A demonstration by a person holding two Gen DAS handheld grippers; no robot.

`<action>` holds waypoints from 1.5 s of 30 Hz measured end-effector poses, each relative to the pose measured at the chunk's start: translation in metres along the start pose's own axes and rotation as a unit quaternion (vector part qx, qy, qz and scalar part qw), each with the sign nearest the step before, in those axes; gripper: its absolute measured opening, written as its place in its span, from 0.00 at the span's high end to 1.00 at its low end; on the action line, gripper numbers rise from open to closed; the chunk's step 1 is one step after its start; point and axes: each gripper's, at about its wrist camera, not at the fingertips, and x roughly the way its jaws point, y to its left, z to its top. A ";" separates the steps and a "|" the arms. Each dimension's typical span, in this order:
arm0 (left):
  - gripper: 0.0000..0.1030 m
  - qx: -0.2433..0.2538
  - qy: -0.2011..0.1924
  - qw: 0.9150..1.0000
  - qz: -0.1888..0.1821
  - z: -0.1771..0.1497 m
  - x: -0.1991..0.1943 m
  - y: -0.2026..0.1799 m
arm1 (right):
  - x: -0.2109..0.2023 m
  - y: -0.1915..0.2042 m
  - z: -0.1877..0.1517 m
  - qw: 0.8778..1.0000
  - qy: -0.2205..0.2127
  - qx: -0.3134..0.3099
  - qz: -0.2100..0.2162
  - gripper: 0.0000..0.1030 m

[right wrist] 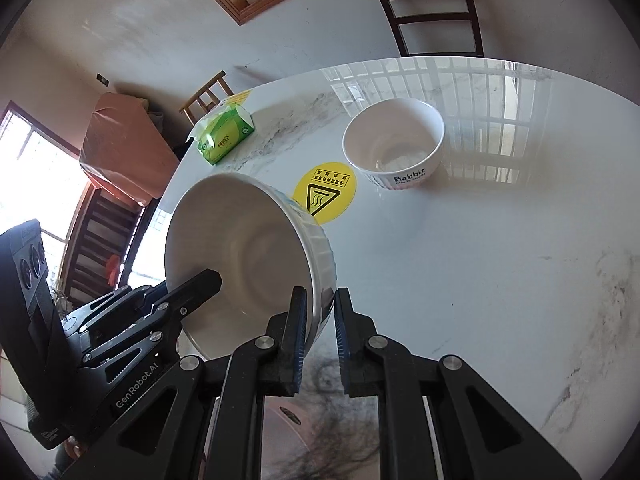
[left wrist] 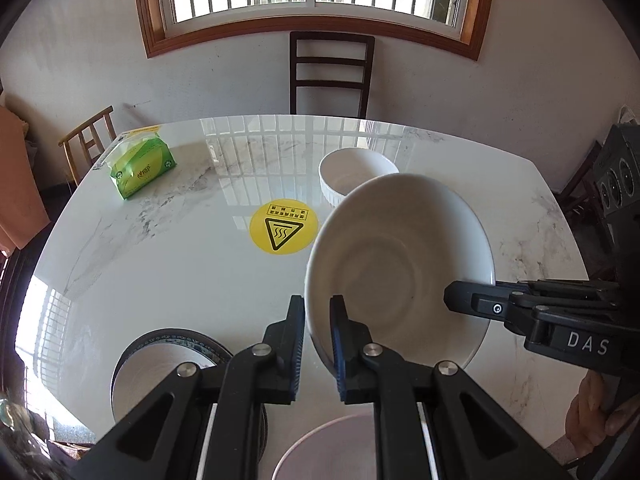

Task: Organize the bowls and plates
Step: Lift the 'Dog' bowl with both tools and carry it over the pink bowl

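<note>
Over a marble surface (left wrist: 160,264), I hold one large white bowl (left wrist: 400,264) in the air, tilted, both sets of jaws clamped on its rim from opposite sides. My left gripper (left wrist: 318,336) pinches the near-left wall; my right gripper (right wrist: 320,332) bites the ribbed wall on the other side. A smaller white bowl (right wrist: 394,140) lettered "Rabbit" sits beyond a yellow hot-surface sticker (right wrist: 325,192), well apart from the one I carry. A dark-rimmed plate (left wrist: 160,360) and a pale plate (left wrist: 332,448) lie near the front edge, below my jaws. A green tissue pack (left wrist: 144,168) rests at the far left. To do this well, I judge both hands must travel together, levelling the bowl, since uneven pull could slip the glazed rim. Landing it squarely on its stack calls for a slow descent before either grip loosens.
</note>
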 end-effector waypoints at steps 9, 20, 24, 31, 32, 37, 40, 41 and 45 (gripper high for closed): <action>0.87 0.018 -0.025 1.000 -0.004 -0.053 -0.054 -0.017 | -0.037 0.016 -0.069 1.000 -0.009 -0.006 0.009 0.87; 0.87 0.017 -0.001 1.000 -0.014 -0.111 -0.062 -0.011 | -0.036 0.026 -0.131 1.000 0.001 0.004 0.014 0.87; 0.87 0.014 0.012 1.000 -0.014 -0.126 -0.058 -0.007 | -0.029 0.031 -0.143 1.000 0.008 0.007 0.011 0.87; 0.87 0.015 0.023 1.000 -0.012 -0.144 -0.051 -0.003 | -0.020 0.036 -0.159 1.000 0.017 0.008 0.006 0.86; 0.88 0.014 0.025 1.000 -0.012 -0.146 -0.050 -0.002 | -0.019 0.036 -0.161 1.000 0.018 0.009 0.005 0.86; 0.87 0.010 0.035 0.999 -0.015 -0.150 -0.044 0.001 | -0.016 0.036 -0.167 1.000 0.020 0.008 0.001 0.86; 0.88 0.009 0.038 0.999 -0.016 -0.151 -0.042 0.001 | -0.014 0.036 -0.168 1.000 0.022 0.009 0.001 0.86; 0.87 0.009 0.039 0.999 -0.016 -0.151 -0.041 0.001 | -0.014 0.036 -0.168 1.000 0.022 0.009 0.000 0.86; 0.87 0.006 0.044 0.999 -0.017 -0.151 -0.038 0.002 | -0.012 0.032 -0.166 1.000 0.023 0.012 0.001 0.86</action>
